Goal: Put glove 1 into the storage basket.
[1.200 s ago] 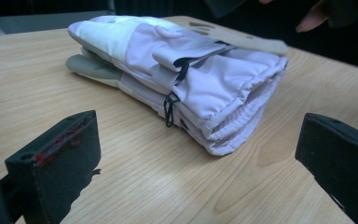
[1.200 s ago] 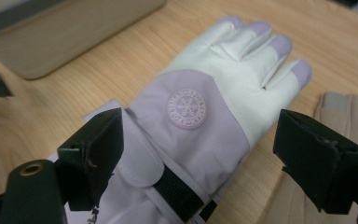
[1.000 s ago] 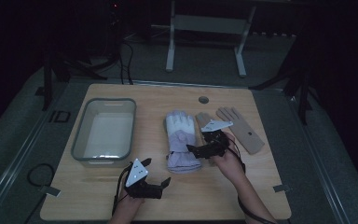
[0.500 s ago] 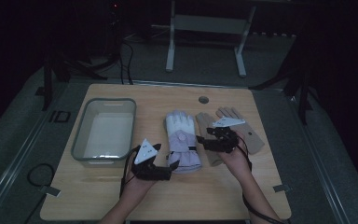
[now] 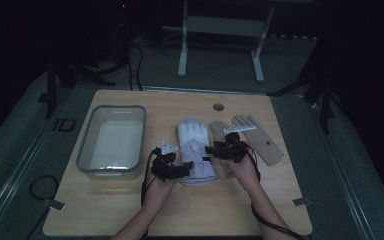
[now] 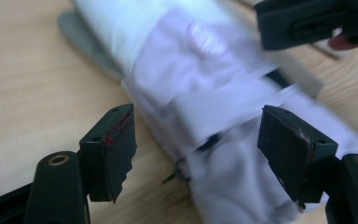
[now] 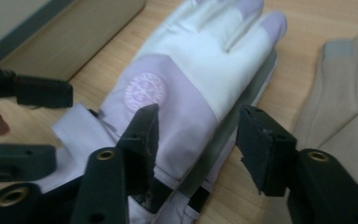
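A white glove lies flat at the table's centre in the high view. The left gripper straddles its cuff, jaws just closing but not yet pressing. The right gripper spans its right edge, parted. Tan gloves lie right, a tray left.

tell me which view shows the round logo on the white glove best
The right gripper view: the round logo on the white glove sits close and sharp. The left gripper view blurs it, and the high view shows a faint spot.
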